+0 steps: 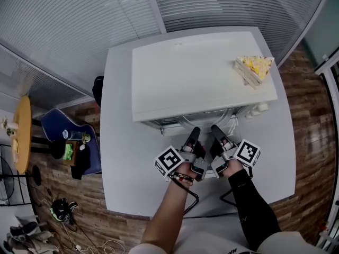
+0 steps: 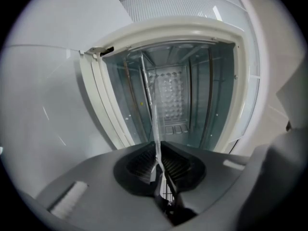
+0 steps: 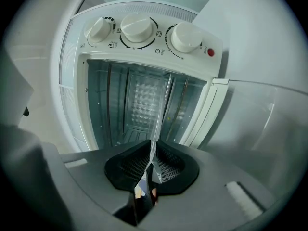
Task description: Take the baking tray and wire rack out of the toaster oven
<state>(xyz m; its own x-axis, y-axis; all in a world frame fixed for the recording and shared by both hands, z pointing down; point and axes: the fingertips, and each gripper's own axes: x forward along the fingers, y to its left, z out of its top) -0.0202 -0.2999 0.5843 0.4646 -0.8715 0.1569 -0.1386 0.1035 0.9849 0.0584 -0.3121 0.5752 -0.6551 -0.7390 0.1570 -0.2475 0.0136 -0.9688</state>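
Grippers first: both are clenched. My left gripper (image 2: pixel 157 154) has its jaws pinched on the near edge of the baking tray (image 2: pixel 154 121), a thin shiny sheet that I see edge-on. My right gripper (image 3: pixel 152 154) is pinched on that same edge a little way along.

From each pair of jaws the tray runs straight back into the open cavity of the toaster oven (image 1: pixel 201 78), between side walls that carry rails. The oven door (image 3: pixel 208 112) hangs open, just beside the right gripper's jaws. 3 white knobs (image 3: pixel 137 29) and 1 red lamp (image 3: pixel 210 52) line the control panel.

From the head camera, the 2 grippers sit side by side at the oven's front, near each other but apart, both aimed nearly level into its mouth. The oven stands on a pale table (image 1: pixel 122 157). 1 wedge of layered sandwich or cake (image 1: pixel 254 67) lies on the oven's top near its right edge.
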